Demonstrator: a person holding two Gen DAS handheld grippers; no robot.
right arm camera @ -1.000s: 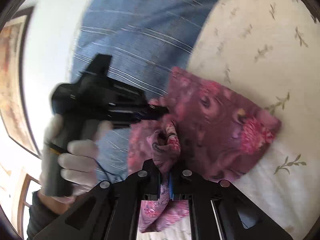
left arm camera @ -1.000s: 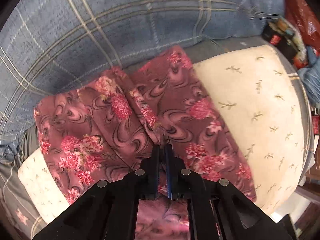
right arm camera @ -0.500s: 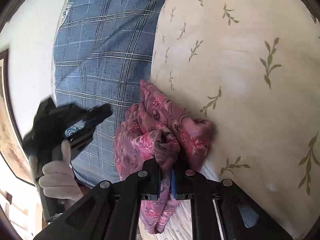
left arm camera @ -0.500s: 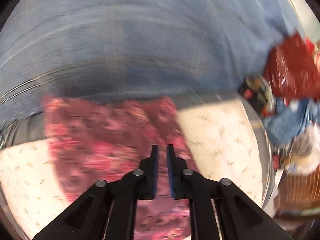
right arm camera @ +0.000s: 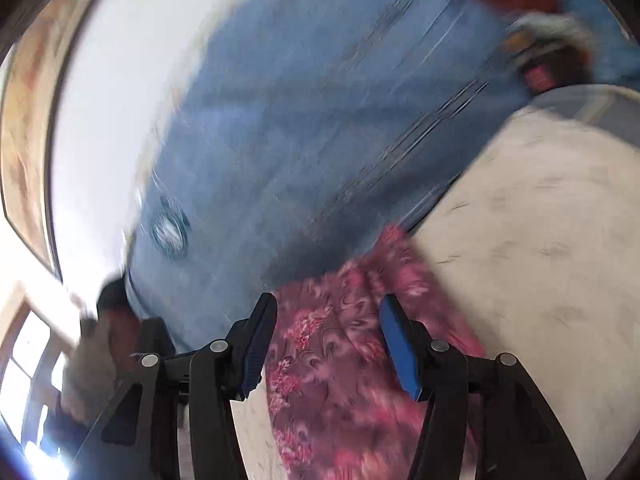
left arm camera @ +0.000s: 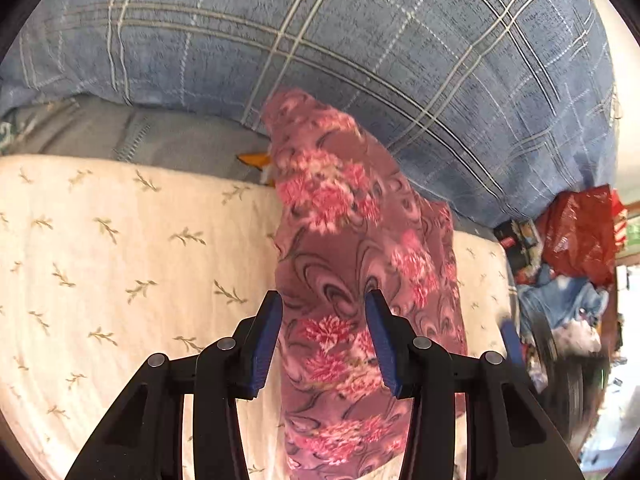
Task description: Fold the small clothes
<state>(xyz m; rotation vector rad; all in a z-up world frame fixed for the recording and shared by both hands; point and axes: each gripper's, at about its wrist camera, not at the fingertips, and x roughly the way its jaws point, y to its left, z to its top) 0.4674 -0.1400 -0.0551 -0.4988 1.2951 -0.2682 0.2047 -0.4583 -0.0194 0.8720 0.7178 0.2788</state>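
a: left wrist view shows my left gripper (left arm camera: pixel 323 338) spread wide, holding nothing, with the floral garment (left arm camera: pixel 360 280) lying as a long narrow strip on the cream leaf-print sheet (left arm camera: pixel 120 260). its far end leans against the blue plaid pillow (left arm camera: pixel 320 40).

b: and the other side?

a: right wrist view is smeared with blur, but my right gripper (right arm camera: pixel 327 340) is also wide apart and empty, hovering over one end of the same cloth. i read this as a fold laid down and both tools free for the next one.

b: how would you do that well?

a: i'd judge the strip needs a crosswise fold, end to end. i'd bring the far end off the pillow first so it lies flat, then pinch both corners of one end, catching every layer, not just the top one. this fabric looks thin and slippery, so a shallow bite could let lower layers slide out.

b: anything in the way?

a: there's clutter by the red bag (left arm camera: pixel 576 232) off the bed's edge, well apart from the cloth.
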